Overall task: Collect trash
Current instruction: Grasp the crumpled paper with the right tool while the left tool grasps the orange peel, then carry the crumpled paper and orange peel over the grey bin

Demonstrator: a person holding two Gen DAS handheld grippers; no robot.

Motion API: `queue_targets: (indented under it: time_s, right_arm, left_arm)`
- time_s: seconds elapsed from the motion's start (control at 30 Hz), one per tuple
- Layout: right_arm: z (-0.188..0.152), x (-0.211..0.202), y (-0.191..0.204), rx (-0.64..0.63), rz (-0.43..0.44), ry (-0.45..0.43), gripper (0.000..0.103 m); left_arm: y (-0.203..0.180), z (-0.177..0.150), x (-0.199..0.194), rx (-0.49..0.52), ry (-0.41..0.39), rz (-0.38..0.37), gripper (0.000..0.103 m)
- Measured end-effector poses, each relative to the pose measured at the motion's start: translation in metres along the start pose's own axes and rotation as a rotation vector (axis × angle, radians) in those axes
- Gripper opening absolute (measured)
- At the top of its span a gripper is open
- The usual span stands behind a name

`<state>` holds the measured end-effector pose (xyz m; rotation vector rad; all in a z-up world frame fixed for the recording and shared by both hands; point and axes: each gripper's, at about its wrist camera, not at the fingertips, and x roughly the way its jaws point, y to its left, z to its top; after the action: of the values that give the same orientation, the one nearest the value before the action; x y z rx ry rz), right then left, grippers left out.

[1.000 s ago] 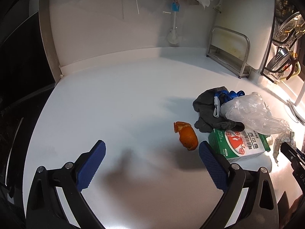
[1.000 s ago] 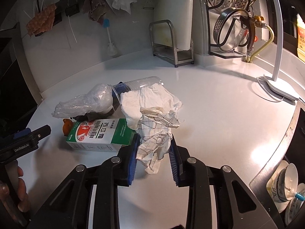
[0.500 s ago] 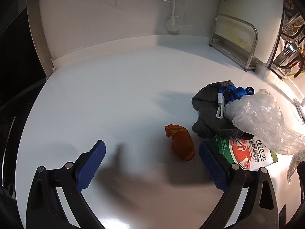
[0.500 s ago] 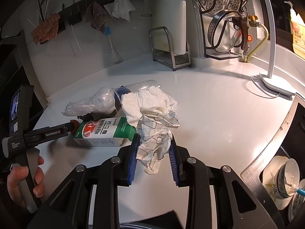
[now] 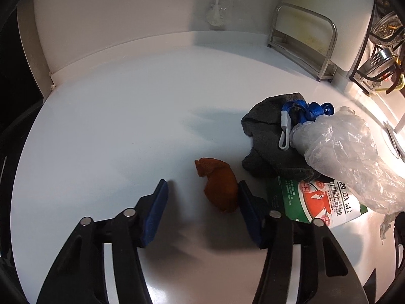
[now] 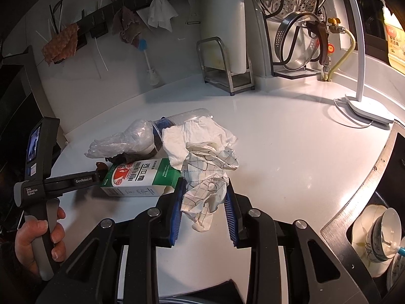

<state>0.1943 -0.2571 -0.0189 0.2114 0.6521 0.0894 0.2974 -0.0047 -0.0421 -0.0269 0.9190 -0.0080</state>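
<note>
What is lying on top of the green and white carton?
A crumpled white paper towel and a clear plastic bag overlap the green and white carton. A dark grey cloth touches it; anything underneath is hidden.

dim | warm glare right | soft shadows | fisheye edges dark

I see an orange peel (image 5: 221, 188) on the white tabletop (image 5: 121, 116), a dark grey cloth (image 5: 265, 136) under a blue strap (image 5: 307, 109), a green, white and red carton (image 6: 138, 177), and white paper with a thin dark grid (image 6: 206, 187) between blue pads (image 6: 176, 210).
</note>
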Motion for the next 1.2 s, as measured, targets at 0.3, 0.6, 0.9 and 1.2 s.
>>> queue_targets:
  time_s: [0.3,0.6,0.9,1.2]
  right_arm:
    - [-0.005,-0.010,0.005,-0.002,-0.007,0.007,0.029]
    - [-0.020,-0.048,0.018,-0.004,-0.020,-0.003,0.029]
    - [-0.051,-0.099,0.033,0.007,-0.031,-0.007,0.029]
    - [-0.094,-0.141,0.047,-0.010,-0.036,0.017,0.029]
  left_arm:
    - [0.007,-0.010,-0.017,-0.015,-0.025,-0.050,0.021]
    - [0.010,-0.035,-0.076,0.031,-0.116,-0.041,0.020]
    - [0.005,-0.077,-0.137,0.076,-0.172,-0.073,0.020]
    - [-0.006,-0.131,-0.171,0.114,-0.168,-0.110,0.020]
